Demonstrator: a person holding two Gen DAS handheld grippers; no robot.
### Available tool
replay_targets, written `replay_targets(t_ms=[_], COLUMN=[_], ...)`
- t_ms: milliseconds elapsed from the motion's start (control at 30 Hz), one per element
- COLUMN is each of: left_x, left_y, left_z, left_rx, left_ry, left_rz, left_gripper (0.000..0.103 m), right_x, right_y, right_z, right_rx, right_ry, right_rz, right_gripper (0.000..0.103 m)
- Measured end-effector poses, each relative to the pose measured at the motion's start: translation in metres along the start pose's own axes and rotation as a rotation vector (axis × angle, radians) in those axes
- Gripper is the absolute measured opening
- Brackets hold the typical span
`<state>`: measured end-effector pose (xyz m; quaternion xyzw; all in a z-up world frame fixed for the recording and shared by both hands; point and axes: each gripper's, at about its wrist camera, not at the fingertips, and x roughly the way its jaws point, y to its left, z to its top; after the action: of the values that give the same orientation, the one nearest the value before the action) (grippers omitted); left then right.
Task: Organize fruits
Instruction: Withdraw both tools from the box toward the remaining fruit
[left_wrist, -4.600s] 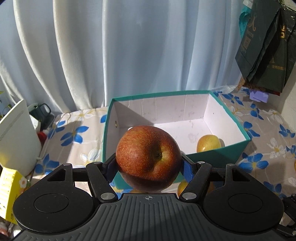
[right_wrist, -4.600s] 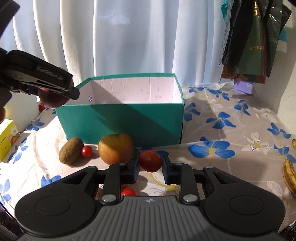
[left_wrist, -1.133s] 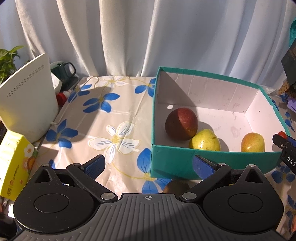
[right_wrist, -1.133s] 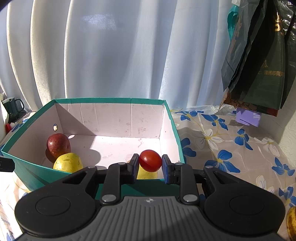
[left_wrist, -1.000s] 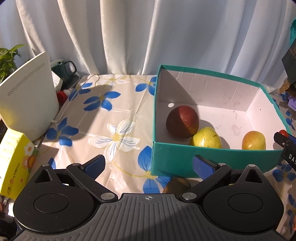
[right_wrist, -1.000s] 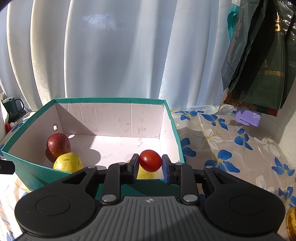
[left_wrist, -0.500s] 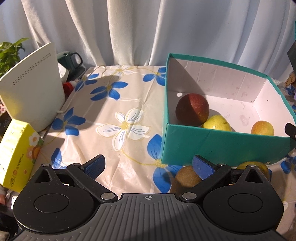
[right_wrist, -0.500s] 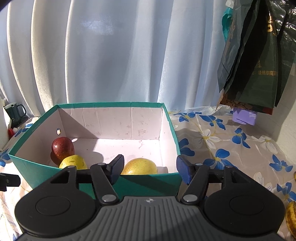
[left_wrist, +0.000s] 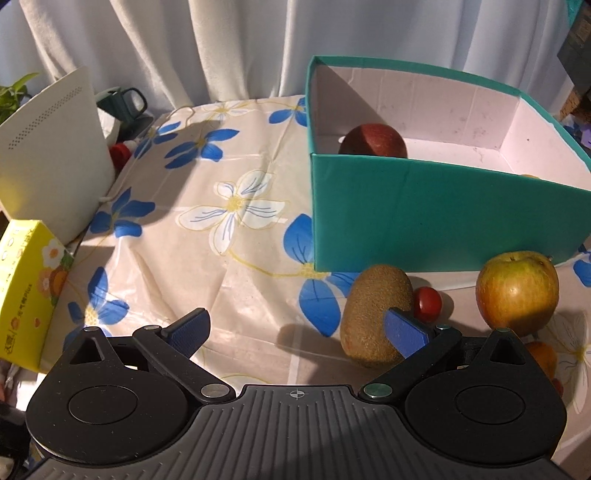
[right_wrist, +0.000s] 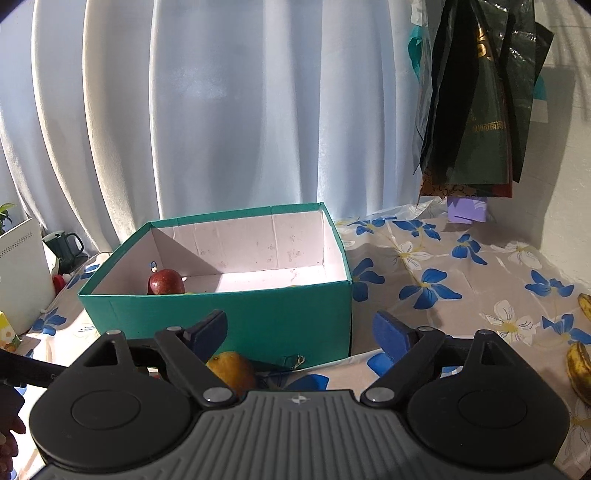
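Fruits wait low right in your left view: beside the teal box (left_wrist: 424, 221) sit an apple (left_wrist: 517, 290), a kiwi (left_wrist: 373, 314) and a cherry tomato (left_wrist: 427, 302). Your left gripper (left_wrist: 295, 328) is spread, empty; your right gripper (right_wrist: 299, 330) is opening, empty.

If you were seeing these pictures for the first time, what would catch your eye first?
The teal box dominates mid-table, a red apple visible inside at its left end. In front of it lie a kiwi, a cherry tomato and a yellow-red apple, on the blue-flowered tablecloth.
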<state>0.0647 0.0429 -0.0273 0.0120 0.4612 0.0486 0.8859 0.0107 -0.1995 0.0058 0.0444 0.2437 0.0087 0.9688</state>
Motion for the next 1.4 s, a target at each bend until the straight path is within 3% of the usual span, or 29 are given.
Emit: replay_targets(t_ms=[300, 433, 700, 1400], left_x=[-0.010, -0.007, 0.002, 0.009], left_y=[-0.017, -0.024, -0.029, -0.035], left_z=[-0.013, -0.016, -0.016, -0.012], left_rx=[0.075, 0.093, 0.083, 0.092], left_ry=[-0.086, -0.075, -0.034, -0.025], left_rz=[-0.065, -0.102, -0.100, -0.094], left_gripper=[0.103, 0.103, 0.103, 0.103], right_x=[-0.004, -0.007, -0.011, -0.016], right_y=[0.005, 0.004, 0.003, -0.002], right_z=[-0.009, -0.013, -0.016, -0.017], right_rx=[-0.023, -0.024, -0.030, -0.022], right_ry=[0.038, 0.053, 0.062, 0.057], right_rz=[-0.020, -0.030, -0.043, -0.071], right_gripper=[0.087, 0.087, 0.087, 0.087])
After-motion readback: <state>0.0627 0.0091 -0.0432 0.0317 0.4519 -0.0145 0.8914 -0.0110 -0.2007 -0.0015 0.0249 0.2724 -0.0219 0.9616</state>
